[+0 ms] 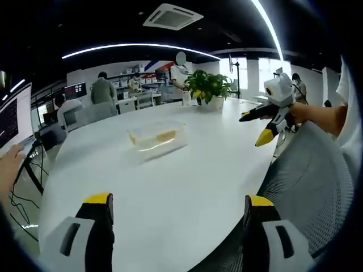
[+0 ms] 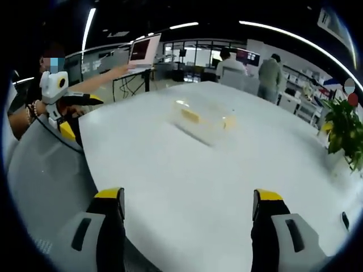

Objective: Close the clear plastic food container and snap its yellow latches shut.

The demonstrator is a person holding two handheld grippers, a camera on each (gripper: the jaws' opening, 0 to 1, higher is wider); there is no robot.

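The clear plastic food container (image 1: 157, 137) with yellow latches rests on the white table (image 1: 187, 181), well ahead of both grippers. My left gripper (image 1: 178, 201) is open over the table's near edge, with nothing between its yellow-tipped jaws. In the right gripper view the container (image 2: 203, 120) lies mid-table, and my right gripper (image 2: 188, 195) is open and empty above the table (image 2: 187, 170). Each gripper shows in the other's view, held in a hand off the table edge: the right gripper (image 1: 251, 130) and the left gripper (image 2: 82, 116). Whether the lid is fully seated is unclear.
A potted green plant (image 1: 209, 86) stands at the far side of the table, also seen at the plant (image 2: 343, 133). A grey mesh chair (image 1: 317, 170) sits by the table edge between the grippers. Several people, desks and screens fill the background.
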